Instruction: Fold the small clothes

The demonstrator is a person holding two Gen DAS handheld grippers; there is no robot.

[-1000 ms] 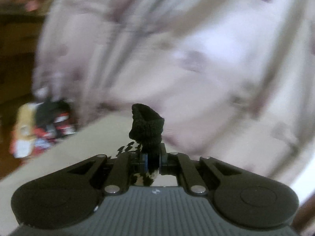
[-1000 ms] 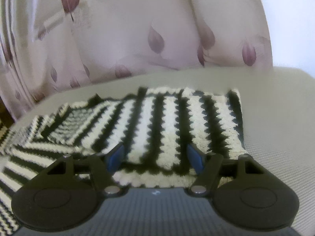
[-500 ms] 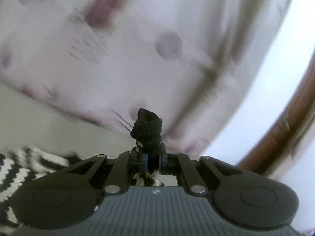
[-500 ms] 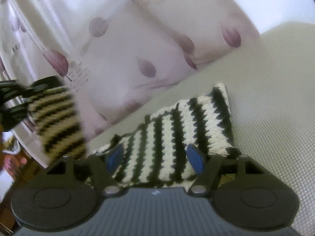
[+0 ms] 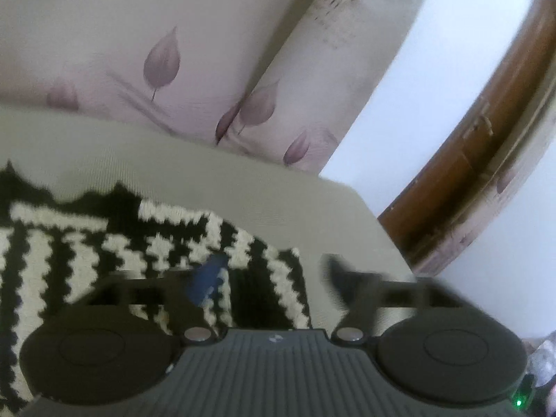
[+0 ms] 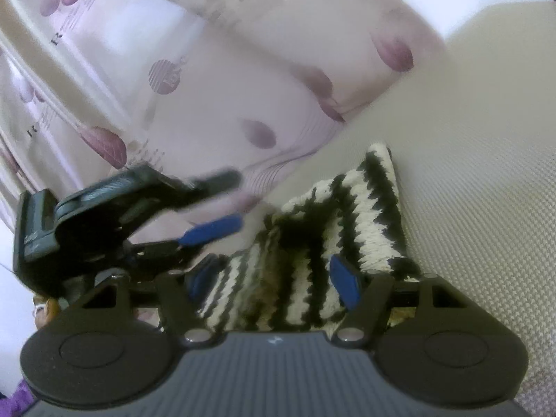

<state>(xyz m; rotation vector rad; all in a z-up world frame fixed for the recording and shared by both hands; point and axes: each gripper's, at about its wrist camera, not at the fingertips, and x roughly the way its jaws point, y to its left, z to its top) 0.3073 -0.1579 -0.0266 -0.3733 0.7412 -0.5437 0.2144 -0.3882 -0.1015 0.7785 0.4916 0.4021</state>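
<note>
The left gripper (image 5: pixel 274 278) stands wide with nothing between its fingers; both fingers are smeared by blur, the left one showing a blue pad (image 5: pixel 208 278) over the knit and the right one over bare surface. Beneath it lies the knit (image 5: pixel 114 246), a black-and-cream zigzag-striped piece, spread on a beige textured surface (image 5: pixel 215 177) that could be a counter or a cushion; which one cannot be told. The knit fills the near left of the left wrist view, its far edge jagged and black, its right edge ending between the two fingers. Beyond the surface hangs a pale curtain (image 5: pixel 163 62) printed with mauve leaves, and at the far right a brown wooden frame (image 5: pixel 462 180) curves against a white wall. In the right wrist view the right gripper (image 6: pixel 274 276) is also wide and holds nothing, its blue pads (image 6: pixel 344 279) set on either side of the knit (image 6: pixel 365 205), which lies folded in layers and runs away toward the far right on the beige surface (image 6: pixel 486 173). To the left in that view the left gripper (image 6: pixel 222 205) hangs above the knit's left end, its fingers parted and blurred, in front of the curtain (image 6: pixel 215 80).
</note>
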